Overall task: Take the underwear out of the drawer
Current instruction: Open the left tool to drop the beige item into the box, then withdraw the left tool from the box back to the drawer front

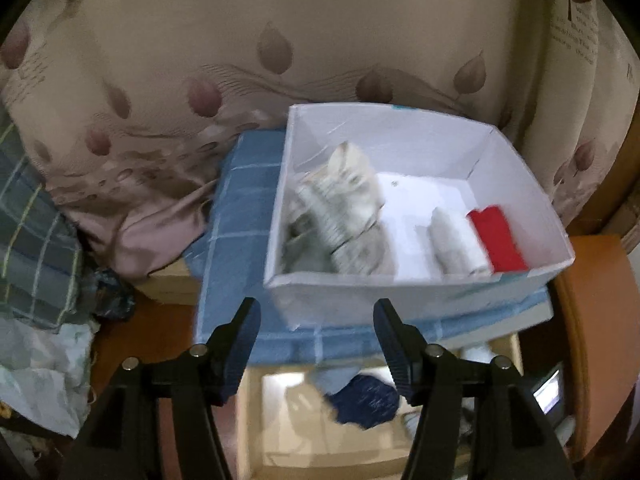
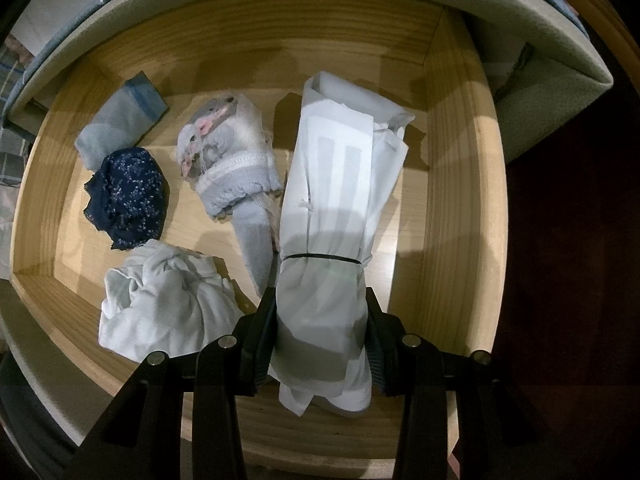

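In the right wrist view a wooden drawer (image 2: pixel 452 160) lies below me. My right gripper (image 2: pixel 320 300) points down into it, shut on a white rolled bundle (image 2: pixel 336 168) tied with a black band. Loose in the drawer are a pale blue folded piece (image 2: pixel 116 124), a navy lace piece (image 2: pixel 128 196), a grey piece with pink pattern (image 2: pixel 224 156) and a crumpled white piece (image 2: pixel 168 296). In the left wrist view my left gripper (image 1: pixel 316 308) is open and empty before a white box (image 1: pixel 400 296). The box holds a grey patterned garment (image 1: pixel 344 208), a white roll (image 1: pixel 456 240) and a red piece (image 1: pixel 496 240).
The box rests on a blue checked cloth (image 1: pixel 240 200) over a bed, with a pink leaf-print duvet (image 1: pixel 200 60) behind it. A plaid cloth (image 1: pixel 32 220) and crumpled fabric (image 1: pixel 44 368) lie at the left. Brown wooden furniture (image 1: pixel 588 320) stands at the right.
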### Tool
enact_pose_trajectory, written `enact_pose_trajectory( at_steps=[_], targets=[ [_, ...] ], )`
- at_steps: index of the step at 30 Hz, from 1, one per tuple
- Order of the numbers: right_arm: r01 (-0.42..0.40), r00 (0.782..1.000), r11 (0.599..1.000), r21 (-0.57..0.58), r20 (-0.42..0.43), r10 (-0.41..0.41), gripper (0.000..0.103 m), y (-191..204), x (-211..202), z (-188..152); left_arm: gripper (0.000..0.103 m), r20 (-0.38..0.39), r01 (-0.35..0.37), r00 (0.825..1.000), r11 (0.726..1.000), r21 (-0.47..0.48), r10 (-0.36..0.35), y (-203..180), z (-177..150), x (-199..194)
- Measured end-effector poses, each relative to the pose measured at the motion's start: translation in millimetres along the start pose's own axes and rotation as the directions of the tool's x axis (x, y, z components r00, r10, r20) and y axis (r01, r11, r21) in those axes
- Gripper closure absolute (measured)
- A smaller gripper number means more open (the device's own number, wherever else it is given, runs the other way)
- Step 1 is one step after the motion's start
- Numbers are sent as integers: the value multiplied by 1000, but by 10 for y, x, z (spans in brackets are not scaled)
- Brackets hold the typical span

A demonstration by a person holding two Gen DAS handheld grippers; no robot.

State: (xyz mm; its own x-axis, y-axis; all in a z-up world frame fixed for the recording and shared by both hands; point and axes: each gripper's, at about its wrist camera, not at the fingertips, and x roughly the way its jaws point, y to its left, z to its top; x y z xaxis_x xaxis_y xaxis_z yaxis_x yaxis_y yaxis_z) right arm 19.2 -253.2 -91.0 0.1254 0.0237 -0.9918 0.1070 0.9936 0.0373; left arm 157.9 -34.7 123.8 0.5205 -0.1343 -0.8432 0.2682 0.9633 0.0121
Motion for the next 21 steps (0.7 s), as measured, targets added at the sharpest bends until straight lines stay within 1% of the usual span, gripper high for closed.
enact_pose_trajectory(
  at_steps=[2,6,8,12,14,18,21],
  targets=[
    [2,1000,1000,-1,-2,-2,66,-2,2,0,43,-8,-28,1000,1000,3,28,85,-222,-3],
    [6,1000,1000,-2,-4,-6,66,27,23,-1,43,-50,-48,998,999,-8,48,198,-601,79],
    [8,1000,1000,-3,-5,-8,66,26,25,-1,43,-74,-66,995,997,-30,64,248,-822,156],
    [12,1000,1000,-5,-7,-12,66,74,51,-2,43,-109,-76,992,993,-90,67,289,-1216,307],
    [11,1000,1000,-8,-8,-11,67,77,57,-2,43,-126,-93,989,991,-97,81,271,-1390,383],
    [18,1000,1000,-17,-6,-18,67,121,56,-6,43,-153,-125,982,987,-99,108,219,-1620,523],
    [18,1000,1000,-18,-4,-18,68,142,55,-9,43,-162,-124,981,985,-117,105,195,-1739,594]
  ],
)
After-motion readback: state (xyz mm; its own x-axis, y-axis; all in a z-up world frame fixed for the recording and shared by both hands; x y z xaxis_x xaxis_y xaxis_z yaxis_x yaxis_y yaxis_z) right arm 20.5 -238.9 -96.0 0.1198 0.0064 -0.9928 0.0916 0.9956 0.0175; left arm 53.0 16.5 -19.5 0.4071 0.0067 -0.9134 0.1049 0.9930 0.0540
